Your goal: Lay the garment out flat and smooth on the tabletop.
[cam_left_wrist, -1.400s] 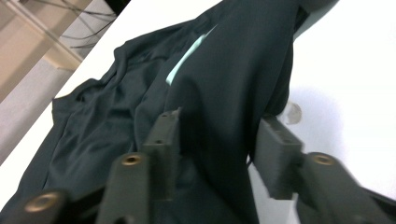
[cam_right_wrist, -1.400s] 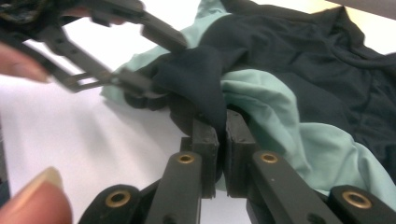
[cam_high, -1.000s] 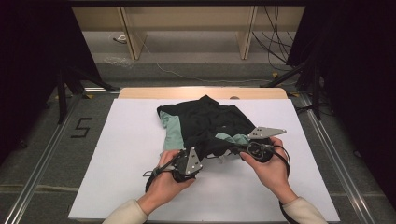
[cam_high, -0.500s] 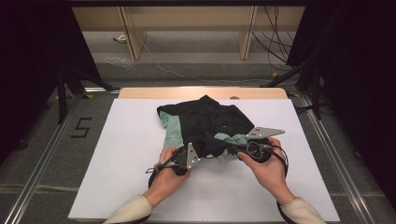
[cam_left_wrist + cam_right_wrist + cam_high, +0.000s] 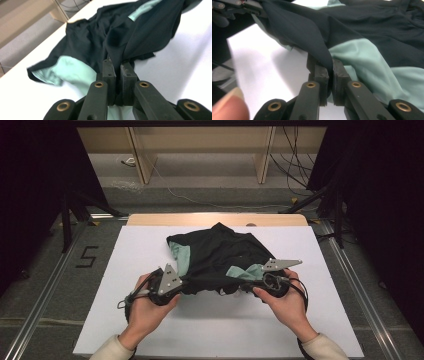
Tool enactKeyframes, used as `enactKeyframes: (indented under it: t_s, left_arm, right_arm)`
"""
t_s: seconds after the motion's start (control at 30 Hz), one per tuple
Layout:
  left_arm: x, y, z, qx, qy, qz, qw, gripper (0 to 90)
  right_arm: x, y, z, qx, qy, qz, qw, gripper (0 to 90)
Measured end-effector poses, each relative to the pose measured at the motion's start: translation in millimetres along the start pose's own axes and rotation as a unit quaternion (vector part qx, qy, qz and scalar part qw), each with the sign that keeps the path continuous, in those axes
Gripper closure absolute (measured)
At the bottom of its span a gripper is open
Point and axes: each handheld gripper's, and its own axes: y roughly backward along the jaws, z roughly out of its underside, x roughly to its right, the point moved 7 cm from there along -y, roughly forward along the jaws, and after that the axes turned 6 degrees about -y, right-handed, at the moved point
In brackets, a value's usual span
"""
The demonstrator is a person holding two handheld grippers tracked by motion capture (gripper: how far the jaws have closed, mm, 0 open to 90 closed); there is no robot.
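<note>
- The black fabric garment with mint-green panels (image 5: 220, 257) is lying crumpled on the white table (image 5: 125, 320), its near edge lifting between the two tools.
- The left tool (image 5: 117, 65) is pinching the near-left edge of the dark cloth, its jaws having just been closing on it.
- The right tool (image 5: 329, 68) is gripping a dark fold beside a mint-green panel, jaws pressed together on the fabric.
</note>
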Motion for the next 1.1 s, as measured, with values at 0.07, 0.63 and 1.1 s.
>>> enactKeyframes:
  t_s: [0.07,0.63,1.1]
  left_arm:
    - [-2.9,7.4,-6.9,0.009,-0.009,-0.010,0.9999,84.0]
    - [-43.0,-103.8,47.6,-0.117,-0.004,-0.011,0.9931,71.9]
    - [1.2,-46.3,1.8,-0.112,-0.035,0.053,0.9917,42.9]
  right_arm:
    - [-7.9,3.0,-3.5,0.004,-0.001,-0.012,0.9999,85.1]
    - [51.5,-68.2,-7.2,-0.029,0.004,0.070,0.9971,83.6]
    - [57.0,-81.9,-0.3,-0.051,-0.002,0.077,0.9957,83.8]
